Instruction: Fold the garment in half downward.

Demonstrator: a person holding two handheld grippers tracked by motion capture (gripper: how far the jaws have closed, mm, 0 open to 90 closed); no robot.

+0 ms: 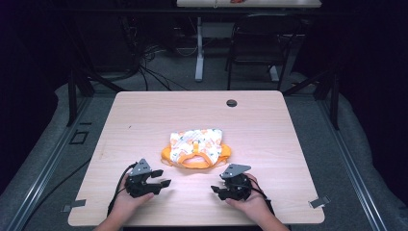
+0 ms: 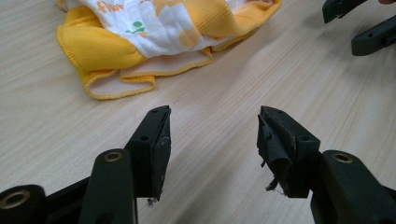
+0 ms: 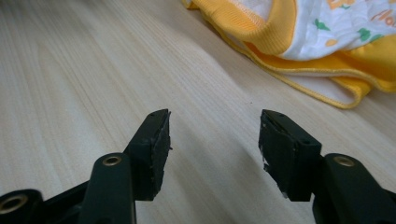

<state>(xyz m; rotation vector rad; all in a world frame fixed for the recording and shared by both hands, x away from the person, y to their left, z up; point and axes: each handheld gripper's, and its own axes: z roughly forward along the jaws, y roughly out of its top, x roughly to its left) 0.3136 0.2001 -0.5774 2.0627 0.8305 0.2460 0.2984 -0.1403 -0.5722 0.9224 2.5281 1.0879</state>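
1. A small piece of baby clothing (image 1: 196,148) lies near the middle of the table (image 1: 269,125). It is white with orange pictures and has yellow edges. It looks folded or bunched up.
2. The left gripper (image 1: 161,183) sits on the near left side of the table, held in a hand (image 1: 131,199). Its jaws are spread apart and hold nothing. In the left gripper view, the yellow edge (image 2: 116,77) of the cloth is near the jaw tips but not touching them.
3. The right gripper (image 1: 215,191) sits on the near right side. Its jaws are spread wide too, and they are empty. In the right gripper view the cloth lies a bit farther off, up and to the right.
4. I think the next job is to grab the cloth. Here is what could go wrong:
   - A jaw might push the soft cloth away and not pinch it, because cloth slides on smooth wood.
   - A jaw might catch just the thin yellow edge, and it could slip out.
   - A jaw might grab many layers at once, so the cloth stays bunched.
   - The two grippers point toward each other, so they might bump.
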